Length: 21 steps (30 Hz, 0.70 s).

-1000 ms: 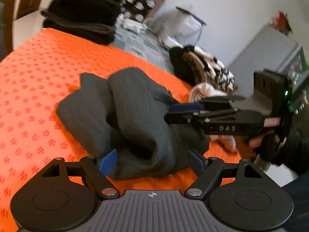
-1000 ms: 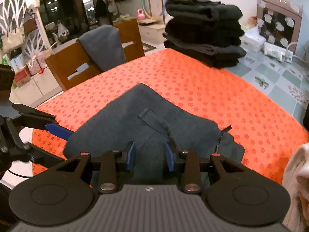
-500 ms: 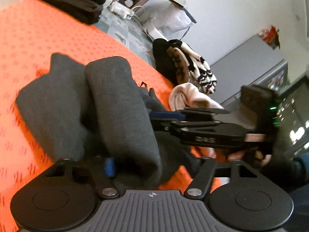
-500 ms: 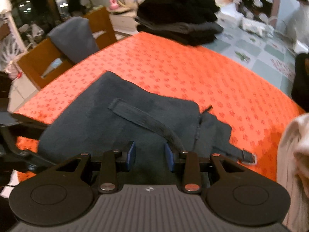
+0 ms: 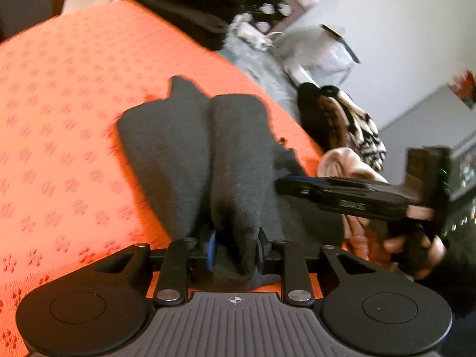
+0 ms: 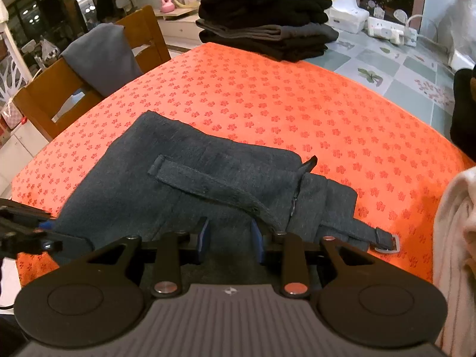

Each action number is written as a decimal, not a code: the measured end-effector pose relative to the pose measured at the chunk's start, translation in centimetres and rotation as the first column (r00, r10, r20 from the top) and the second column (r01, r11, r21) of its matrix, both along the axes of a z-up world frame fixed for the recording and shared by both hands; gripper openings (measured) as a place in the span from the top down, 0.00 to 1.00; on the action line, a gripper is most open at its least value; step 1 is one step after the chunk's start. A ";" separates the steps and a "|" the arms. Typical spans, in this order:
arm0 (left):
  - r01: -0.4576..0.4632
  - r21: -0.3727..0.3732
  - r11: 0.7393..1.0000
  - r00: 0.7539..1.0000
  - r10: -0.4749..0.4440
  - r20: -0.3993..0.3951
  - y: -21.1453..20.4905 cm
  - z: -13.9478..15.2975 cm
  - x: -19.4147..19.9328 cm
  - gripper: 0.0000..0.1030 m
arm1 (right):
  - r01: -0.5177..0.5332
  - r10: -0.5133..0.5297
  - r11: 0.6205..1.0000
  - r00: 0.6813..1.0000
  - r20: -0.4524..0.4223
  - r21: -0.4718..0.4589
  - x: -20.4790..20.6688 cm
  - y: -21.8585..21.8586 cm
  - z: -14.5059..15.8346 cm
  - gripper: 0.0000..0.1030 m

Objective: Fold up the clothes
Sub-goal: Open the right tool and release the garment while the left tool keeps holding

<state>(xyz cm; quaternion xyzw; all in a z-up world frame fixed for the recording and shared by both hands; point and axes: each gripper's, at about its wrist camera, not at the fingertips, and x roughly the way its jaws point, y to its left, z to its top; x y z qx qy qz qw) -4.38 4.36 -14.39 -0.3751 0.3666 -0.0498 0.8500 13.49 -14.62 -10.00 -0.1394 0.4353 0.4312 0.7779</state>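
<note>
A dark grey garment [image 6: 184, 184] lies folded on the orange patterned tablecloth [image 6: 267, 101], with a strap and metal buckle [image 6: 386, 242] trailing at its right. In the left wrist view it [image 5: 184, 160] shows as two thick rolls. My left gripper [image 5: 235, 250] is shut on the near end of the right roll. My right gripper [image 6: 229, 238] is narrowly closed with the garment's near edge between its blue pads; it shows side-on in the left wrist view [image 5: 342, 190].
A stack of folded dark clothes [image 6: 264, 15] stands at the table's far edge. A wooden chair [image 6: 89, 68] with a grey garment draped on it is at the left. A cream cloth [image 6: 455, 232] hangs at the right. Patterned clothes [image 5: 342, 125] lie beyond the table.
My left gripper has closed from wide open onto the garment's right roll. The right gripper has kept its narrow grip, and the garment has shifted slightly on the cloth.
</note>
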 end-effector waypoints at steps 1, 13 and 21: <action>-0.009 0.000 1.000 1.000 0.009 0.001 0.1 0.3 -0.2 0.70 | -0.002 0.002 1.000 1.000 0.004 0.003 -0.1 0.0 0.2 0.68; -0.082 0.200 0.976 0.997 0.082 0.011 -0.6 4.6 0.6 0.69 | -0.010 0.009 1.000 1.000 0.029 0.018 -1.4 -1.2 0.5 0.68; -0.112 0.271 0.956 0.991 0.128 -0.045 -1.1 4.8 2.5 0.58 | 0.031 -0.030 0.998 1.000 -0.004 0.053 -1.3 -2.1 1.2 0.64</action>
